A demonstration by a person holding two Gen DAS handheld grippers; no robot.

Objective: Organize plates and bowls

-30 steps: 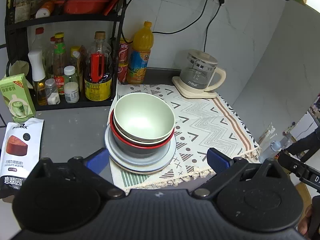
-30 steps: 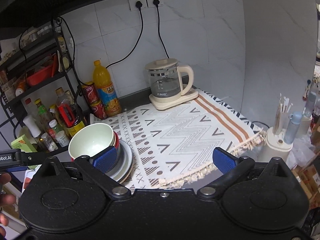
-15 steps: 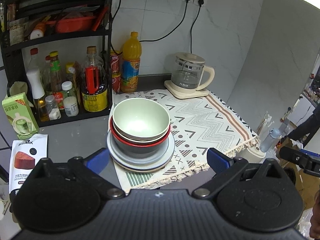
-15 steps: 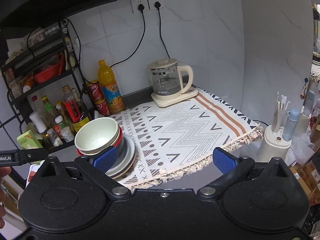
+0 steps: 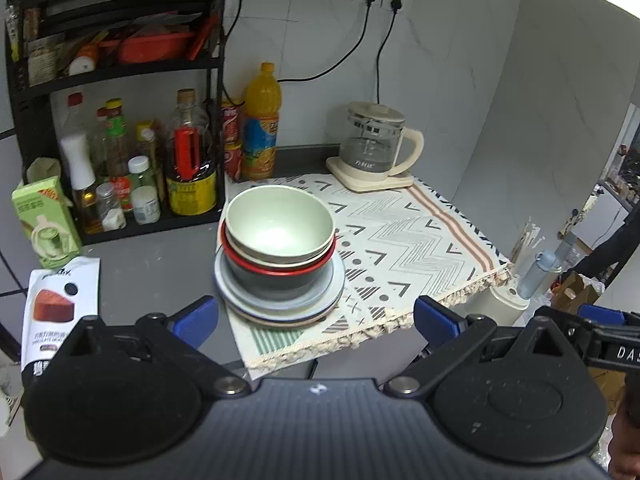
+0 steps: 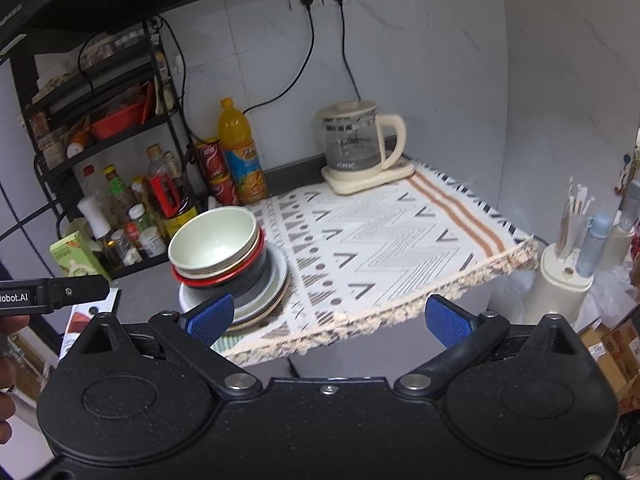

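Observation:
A pale green bowl point(image 5: 280, 222) sits on top of a nested stack: a cream bowl, a red-rimmed dark bowl point(image 5: 280, 280), then pale blue plates point(image 5: 338, 280), on the left edge of a patterned mat point(image 5: 400, 236). The stack also shows in the right wrist view point(image 6: 218, 240). My left gripper point(image 5: 316, 318) is open and empty, back from the counter edge in front of the stack. My right gripper point(image 6: 330, 318) is open and empty, off the counter's front edge, to the right of the stack.
A black rack point(image 5: 120, 68) with bottles stands left of the stack. An orange juice bottle point(image 5: 260, 120), red cans and a glass kettle point(image 5: 372, 144) stand at the back. A green carton point(image 5: 44, 220) and snack bag point(image 5: 56, 300) lie left. A white holder point(image 6: 564, 280) stands beyond the mat's right edge.
Both grippers have pulled back and away from the counter; the stack looks farther off. The bowls and plates have not moved.

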